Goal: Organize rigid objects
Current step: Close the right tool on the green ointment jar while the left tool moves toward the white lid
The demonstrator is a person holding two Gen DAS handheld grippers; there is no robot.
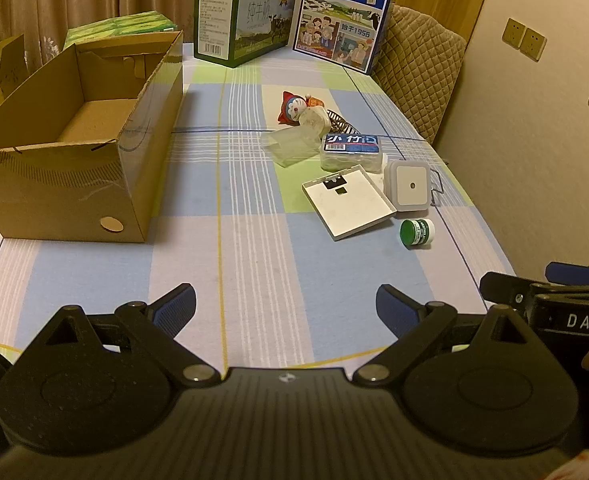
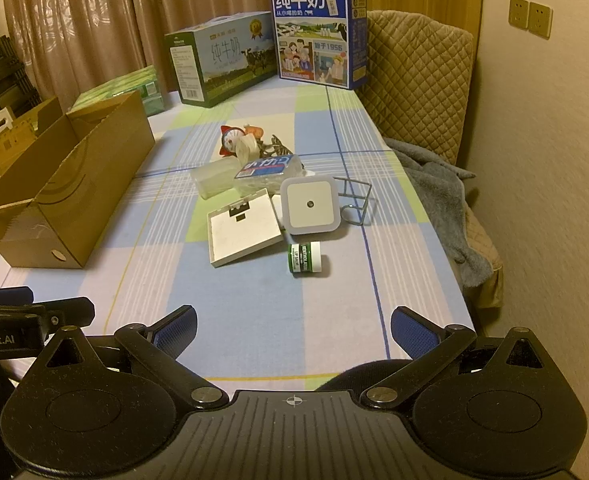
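Both my left tongs [image 1: 285, 304] and right tongs [image 2: 293, 328] gape empty. The small green jar [image 2: 305, 259] just ahead looks light, stiff, slippery; I'd pinch its sides.

"1956" on blue milk carton [image 1: 342, 16], "das" on tongs [image 1: 566, 312]

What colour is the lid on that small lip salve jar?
Green; the lip salve jar shows its lid best in the left wrist view.

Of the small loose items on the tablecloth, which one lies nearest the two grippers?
The green lip-salve jar, on its side, alone in front of the white flat tray and the square night light.
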